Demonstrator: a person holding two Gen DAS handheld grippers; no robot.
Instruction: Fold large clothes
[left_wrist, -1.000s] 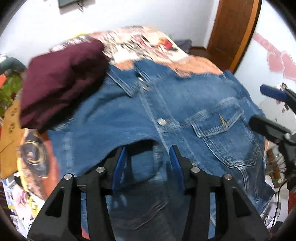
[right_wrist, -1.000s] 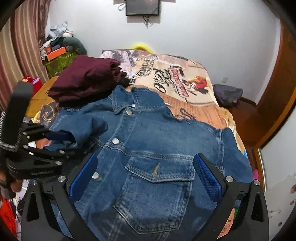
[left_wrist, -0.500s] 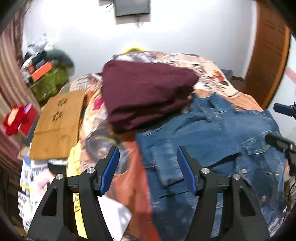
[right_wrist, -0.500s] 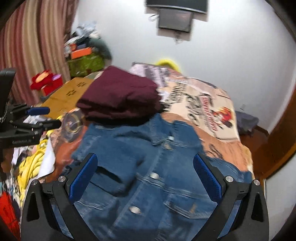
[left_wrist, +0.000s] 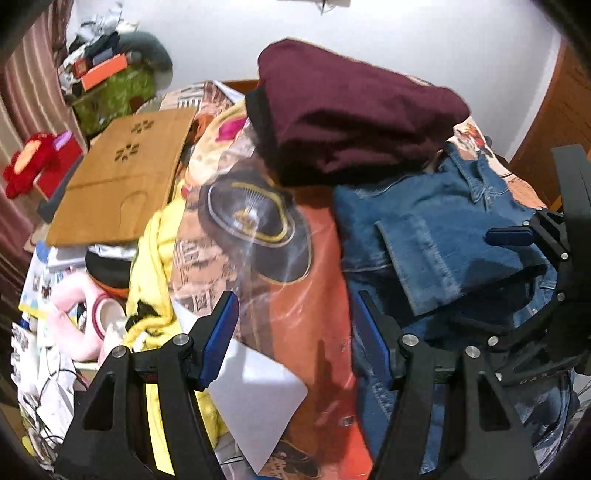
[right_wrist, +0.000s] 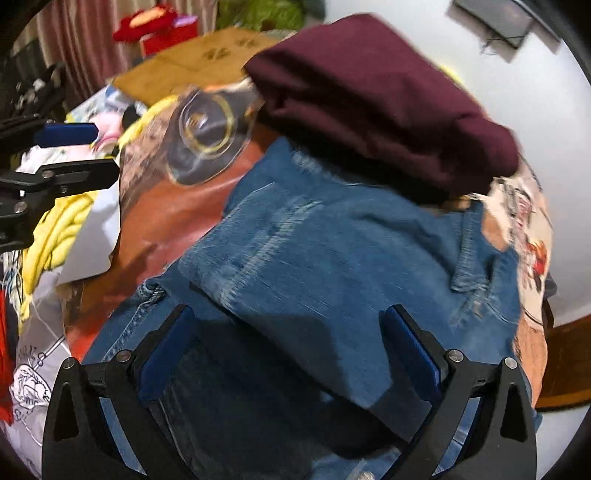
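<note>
A blue denim jacket (left_wrist: 436, 236) lies on the printed bedspread, one sleeve folded across its front. It fills the middle of the right wrist view (right_wrist: 332, 266). My left gripper (left_wrist: 299, 325) is open and empty, over the bedspread just left of the jacket's edge. My right gripper (right_wrist: 288, 350) is open and empty, low over the jacket by the folded sleeve; it also shows at the right of the left wrist view (left_wrist: 532, 258). The left gripper's fingers (right_wrist: 66, 155) show at the left of the right wrist view.
A folded maroon garment (left_wrist: 354, 110) sits on the bed behind the jacket, also in the right wrist view (right_wrist: 380, 96). A wooden board (left_wrist: 122, 177), yellow cloth (left_wrist: 155, 266), white paper (left_wrist: 255, 398) and clutter lie to the left. A wooden door (left_wrist: 554, 122) stands at right.
The left gripper let go of the sleeve, opened and swung left off the jacket. The right gripper moved down and left over the jacket. The sleeve now lies folded across the front.
</note>
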